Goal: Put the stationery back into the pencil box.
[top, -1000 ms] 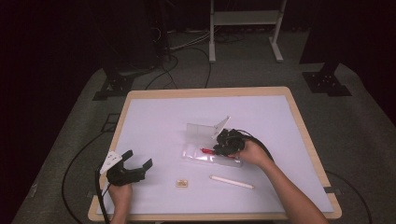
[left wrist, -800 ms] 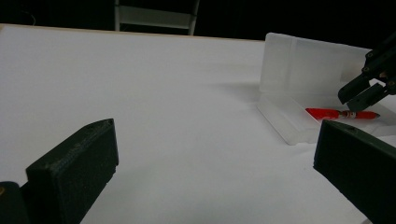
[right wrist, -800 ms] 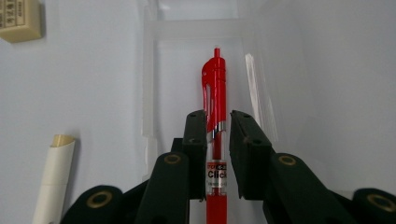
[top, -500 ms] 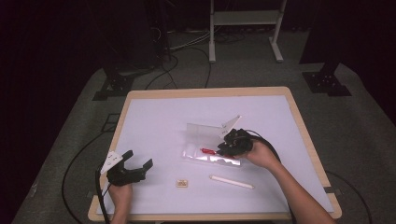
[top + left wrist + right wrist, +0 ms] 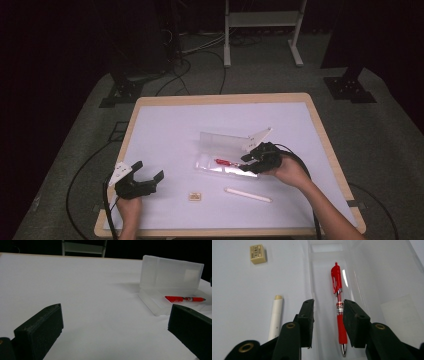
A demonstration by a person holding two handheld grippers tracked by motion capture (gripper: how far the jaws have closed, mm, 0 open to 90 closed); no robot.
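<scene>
The right gripper (image 5: 327,320) hung with jaws partly open astride the red pen (image 5: 338,302) lying in the clear case (image 5: 220,150); lifting straight up should avoid nudging it. The left gripper (image 5: 142,180) rested wide open, well apart

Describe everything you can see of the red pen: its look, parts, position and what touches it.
The red pen is a click-type ballpoint: glossy red plastic clip and push end, a pale labelled midsection, a red grip and a metal tip. It lies flat along the tray of the clear plastic case, whose lid stands open. The right hand-held gripper straddles its grip end with jaws apart, not touching the pen.
</scene>
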